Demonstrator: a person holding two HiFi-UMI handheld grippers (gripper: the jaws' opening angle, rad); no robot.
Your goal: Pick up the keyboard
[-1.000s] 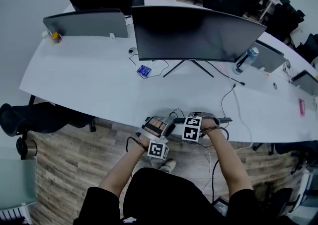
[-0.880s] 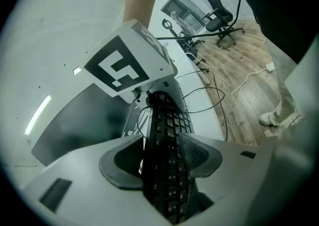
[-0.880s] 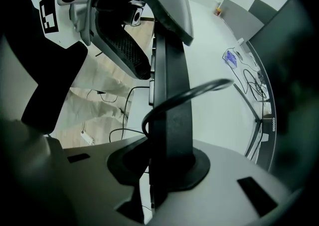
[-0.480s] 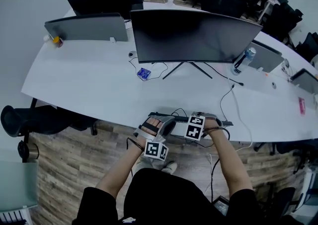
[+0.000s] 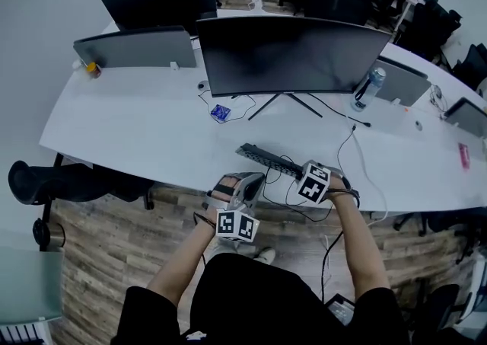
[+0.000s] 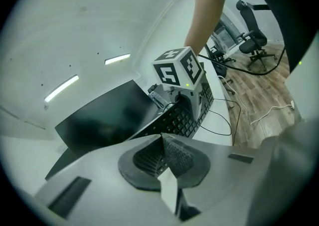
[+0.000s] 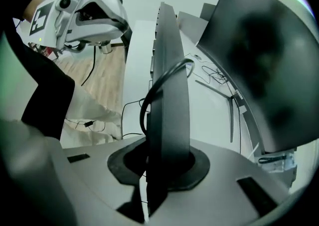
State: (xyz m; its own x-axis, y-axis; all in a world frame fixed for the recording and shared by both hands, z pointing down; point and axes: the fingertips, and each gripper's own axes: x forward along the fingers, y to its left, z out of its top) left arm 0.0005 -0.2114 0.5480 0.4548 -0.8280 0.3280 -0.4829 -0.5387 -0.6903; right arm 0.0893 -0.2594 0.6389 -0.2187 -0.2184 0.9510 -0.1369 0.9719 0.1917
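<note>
keyboard [image 5: 262, 158] lifted, right claw [image 7: 165, 164] clamped on it, left claw [image 6: 163, 154] just closed, empty

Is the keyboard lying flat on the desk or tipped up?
Tipped up. The right gripper is shut on the keyboard at its near end, and it slants down toward the desk; whether its far end touches, cannot tell.

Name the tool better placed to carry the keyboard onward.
Right. The right tool clamps the keyboard by one end; the left tool is shut on nothing, with the keyboard lying beyond its tips.
</note>
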